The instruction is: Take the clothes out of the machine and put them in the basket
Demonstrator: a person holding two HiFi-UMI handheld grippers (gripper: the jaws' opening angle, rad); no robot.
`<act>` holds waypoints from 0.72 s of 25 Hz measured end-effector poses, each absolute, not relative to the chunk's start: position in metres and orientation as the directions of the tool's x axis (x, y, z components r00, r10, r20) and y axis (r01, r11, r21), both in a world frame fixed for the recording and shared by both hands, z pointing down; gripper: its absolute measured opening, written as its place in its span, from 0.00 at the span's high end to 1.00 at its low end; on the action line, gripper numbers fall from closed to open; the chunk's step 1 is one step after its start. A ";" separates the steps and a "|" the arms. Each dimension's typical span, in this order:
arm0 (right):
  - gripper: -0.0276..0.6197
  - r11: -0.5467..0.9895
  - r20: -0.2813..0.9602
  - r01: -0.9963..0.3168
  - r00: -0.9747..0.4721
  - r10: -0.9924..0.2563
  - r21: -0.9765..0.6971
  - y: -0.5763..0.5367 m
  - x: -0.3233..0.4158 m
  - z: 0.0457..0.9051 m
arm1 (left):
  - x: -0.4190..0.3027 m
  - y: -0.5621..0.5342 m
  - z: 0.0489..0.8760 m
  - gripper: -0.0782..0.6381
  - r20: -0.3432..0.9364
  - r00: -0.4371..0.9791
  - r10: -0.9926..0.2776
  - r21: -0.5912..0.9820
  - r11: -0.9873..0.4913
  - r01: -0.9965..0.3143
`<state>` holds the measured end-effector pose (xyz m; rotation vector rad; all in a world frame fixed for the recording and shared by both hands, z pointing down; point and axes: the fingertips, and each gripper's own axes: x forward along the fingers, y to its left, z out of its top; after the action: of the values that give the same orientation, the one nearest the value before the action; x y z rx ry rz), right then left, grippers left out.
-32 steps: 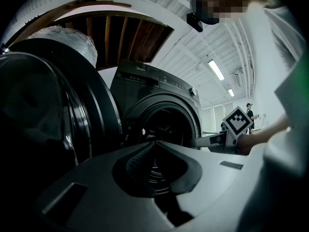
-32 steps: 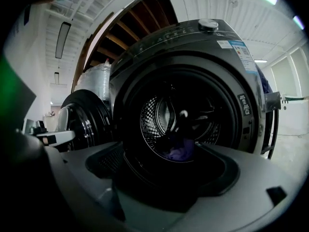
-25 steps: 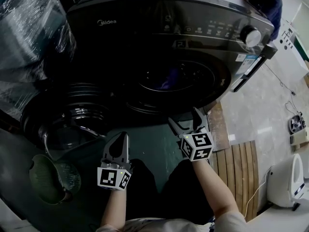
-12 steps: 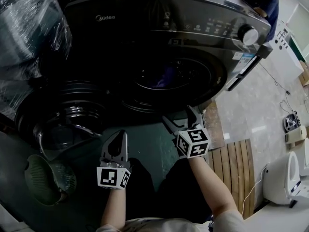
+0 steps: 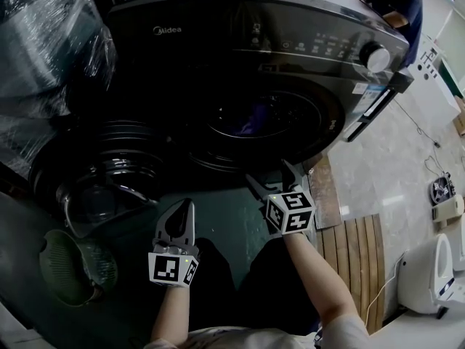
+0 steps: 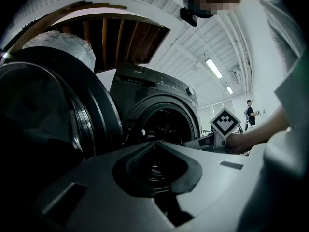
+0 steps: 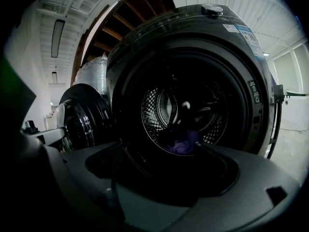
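washer drum (image 7: 150, 105) holds purple clothes (image 7: 181, 144) beyond right gripper (image 5: 267, 171), jaws spread; left gripper (image 5: 189, 205), jaws pressed together.

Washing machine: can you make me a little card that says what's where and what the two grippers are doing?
machine: dark front-loader
door: swung open, at the head view's left
cloth: purple, lying in the drum
basket: green, below the door, no clothes seen in it
left gripper: jaws together, holding nothing, outside the machine
right gripper: jaws apart, holding nothing, aimed at the drum opening
task: cloth not yet picked up
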<state>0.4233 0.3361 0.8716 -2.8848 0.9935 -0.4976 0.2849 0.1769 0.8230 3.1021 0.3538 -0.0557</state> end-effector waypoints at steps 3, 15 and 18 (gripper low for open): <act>0.26 -0.791 0.286 -0.586 0.738 -0.611 -0.176 0.336 0.427 0.872 | 0.283 0.175 0.822 0.86 -0.039 0.975 0.218 0.019 -0.976 0.219; 0.26 -0.798 0.332 -0.563 0.726 -0.602 -0.216 0.334 0.462 0.882 | 0.275 0.174 0.822 0.86 -0.037 0.975 0.220 0.048 -0.974 0.222; 0.26 -0.803 0.329 -0.560 0.733 -0.595 -0.205 0.329 0.473 0.878 | 0.275 0.176 0.823 0.86 -0.034 0.973 0.229 0.054 -0.972 0.231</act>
<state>0.4730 0.3294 0.8776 -2.8384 0.9485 -0.5874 0.2749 0.1757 0.8227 3.0626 0.3570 -0.0429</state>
